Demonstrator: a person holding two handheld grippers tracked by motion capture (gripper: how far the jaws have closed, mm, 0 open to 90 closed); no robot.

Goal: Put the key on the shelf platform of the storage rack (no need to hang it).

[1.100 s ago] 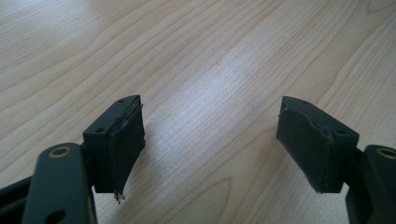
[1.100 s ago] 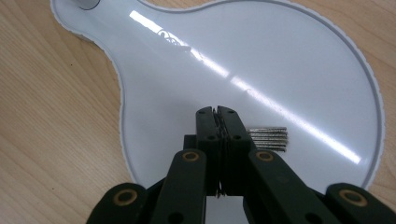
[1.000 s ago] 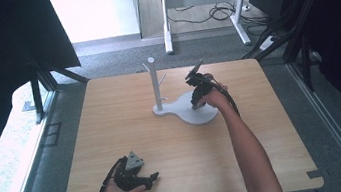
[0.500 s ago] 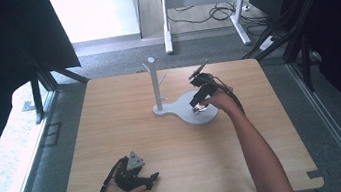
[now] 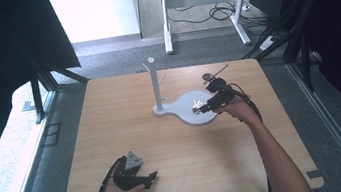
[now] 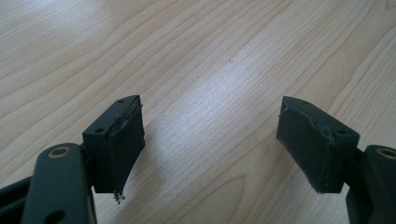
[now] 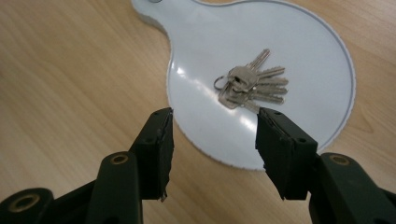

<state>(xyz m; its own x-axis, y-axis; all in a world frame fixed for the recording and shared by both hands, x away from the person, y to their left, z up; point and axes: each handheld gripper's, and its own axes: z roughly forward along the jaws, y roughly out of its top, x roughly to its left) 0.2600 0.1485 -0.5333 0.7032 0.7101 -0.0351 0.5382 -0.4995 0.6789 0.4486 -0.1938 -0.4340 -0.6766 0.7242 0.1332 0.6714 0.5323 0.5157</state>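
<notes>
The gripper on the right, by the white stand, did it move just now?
Yes. The right gripper has come down and toward the person, from the far rim of the stand's round base to over it, near the keys.

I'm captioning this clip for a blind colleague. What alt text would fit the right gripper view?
A bunch of silver keys on a ring lies on the round white base of a stand, just beyond the open right gripper. The gripper's two black jaws rise from the bottom edge, spread apart and holding nothing, over the base's near rim and the light wooden table.
</notes>
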